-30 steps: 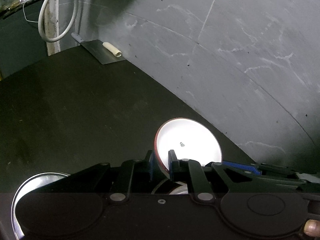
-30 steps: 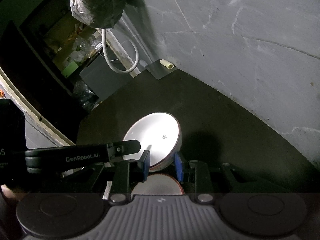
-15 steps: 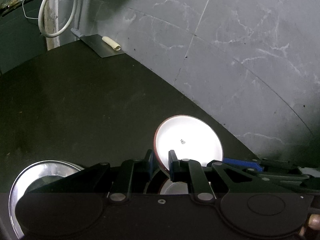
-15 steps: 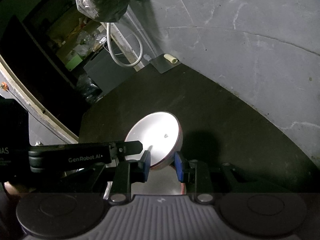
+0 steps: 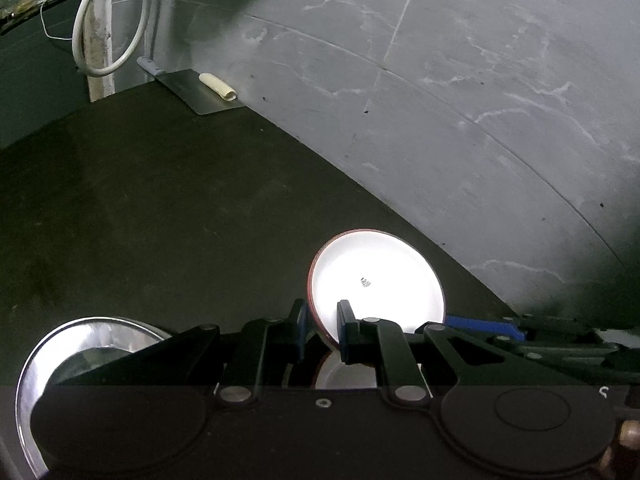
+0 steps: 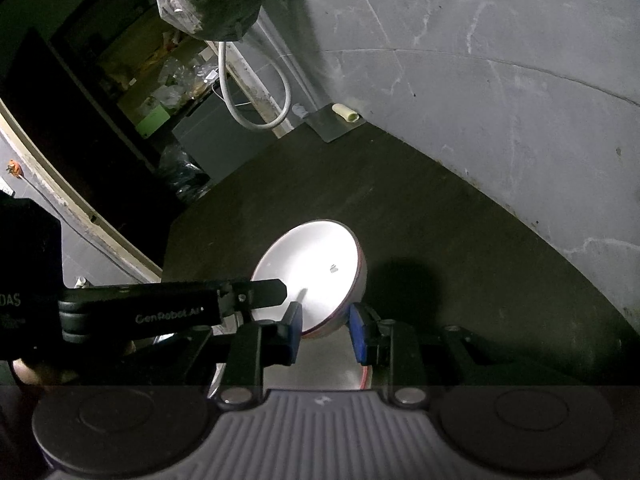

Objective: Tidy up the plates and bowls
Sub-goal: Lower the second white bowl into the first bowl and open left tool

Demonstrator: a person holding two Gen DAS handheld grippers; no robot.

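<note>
One steel plate (image 5: 92,344), half hidden behind left claw (image 5: 322,330).

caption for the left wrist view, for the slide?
Left gripper pinches the rim of a tilted red-rimmed white bowl above a dark counter; a steel plate sits at lower left.

left gripper (image 5: 322,330) – clamped | right gripper (image 6: 326,330) – seemingly clamped

"GenRobot.AI" is printed on the left claw's (image 6: 294,312) black arm.
</note>
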